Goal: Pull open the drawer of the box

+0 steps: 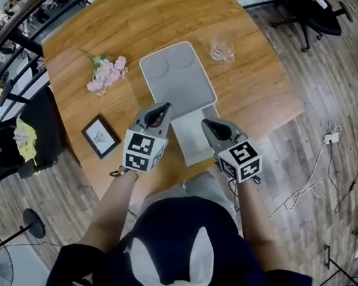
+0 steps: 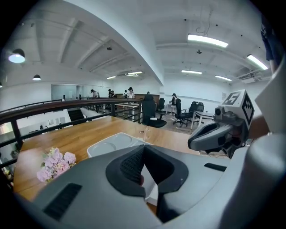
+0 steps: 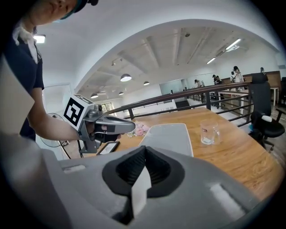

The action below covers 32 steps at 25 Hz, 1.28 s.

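Head view shows both tools raised side by side above the near edge of the wooden table (image 1: 260, 71), with the white box (image 1: 177, 77) ahead of them and lower down. The box's long axis runs away from the person, roughly along the line in which both grippers point. What looks like its drawer (image 1: 189, 141) already stands out of the near end of the box, towards the person, and lies below and between the two tools. The left gripper (image 1: 164, 107) has its jaws closed together on nothing. Its tip hangs just to the left of where the drawer leaves the box. The right gripper (image 1: 207, 123) is likewise pinched closed and empty, and its tip is over the drawer's right edge. Each gripper view confirms this: the pads meet, and only the white surface shows beyond them. Neither tool touches the box, as far as can be seen. The two are about equally near the drawer, the right one perhaps slightly more over it. Any further pull would run back along that long axis towards the person, and the jaws would first have to part and come down to the drawer's near lip.
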Available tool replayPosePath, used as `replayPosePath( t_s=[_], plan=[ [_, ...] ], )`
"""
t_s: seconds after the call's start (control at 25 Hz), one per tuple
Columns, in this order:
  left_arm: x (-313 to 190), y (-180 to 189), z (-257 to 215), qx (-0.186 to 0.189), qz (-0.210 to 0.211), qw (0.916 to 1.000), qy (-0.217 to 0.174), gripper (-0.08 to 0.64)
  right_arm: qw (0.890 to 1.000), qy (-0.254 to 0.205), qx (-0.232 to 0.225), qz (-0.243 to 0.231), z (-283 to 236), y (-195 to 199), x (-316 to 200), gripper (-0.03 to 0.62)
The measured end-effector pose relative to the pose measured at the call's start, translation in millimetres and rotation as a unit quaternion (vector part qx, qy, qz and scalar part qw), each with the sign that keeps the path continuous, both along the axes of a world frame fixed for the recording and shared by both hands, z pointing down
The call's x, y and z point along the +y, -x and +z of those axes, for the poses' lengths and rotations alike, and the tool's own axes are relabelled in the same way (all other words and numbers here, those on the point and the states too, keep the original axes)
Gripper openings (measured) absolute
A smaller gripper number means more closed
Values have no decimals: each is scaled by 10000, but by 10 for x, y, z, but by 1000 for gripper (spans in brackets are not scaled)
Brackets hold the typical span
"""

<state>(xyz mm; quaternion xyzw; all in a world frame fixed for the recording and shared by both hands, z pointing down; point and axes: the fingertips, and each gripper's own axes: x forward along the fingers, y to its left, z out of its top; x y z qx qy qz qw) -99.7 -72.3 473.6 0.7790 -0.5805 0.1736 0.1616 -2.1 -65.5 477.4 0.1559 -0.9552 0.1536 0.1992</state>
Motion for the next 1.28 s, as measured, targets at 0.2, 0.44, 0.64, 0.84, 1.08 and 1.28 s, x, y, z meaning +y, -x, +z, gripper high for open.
replayPosePath(
  t_s=[0.2, 0.44, 0.64, 0.84, 1.08, 1.28],
  plan=[
    [51, -122, -226, 253, 8, 9994, -255, 17, 9994, -358, -33, -11, -211, 103, -7, -3],
    [107, -251, -338, 449, 91, 9981, -401, 17, 9986, -481, -191, -128, -390, 217, 23, -3],
    [156, -302, -352, 506, 135, 9979, -377, 17, 9982, -443, -313, -237, -428, 272, 63, -3],
    [206, -310, -327, 545, 110, 9979, -341, 17, 9979, -488, -282, -319, -431, 309, 76, -3],
    [239, -290, -289, 538, 85, 9981, -300, 17, 9977, -492, -299, -360, -443, 352, 88, -3],
    [241, -275, -264, 534, 66, 9982, -270, 17, 9977, -489, -276, -372, -412, 350, 97, -3]
  ],
)
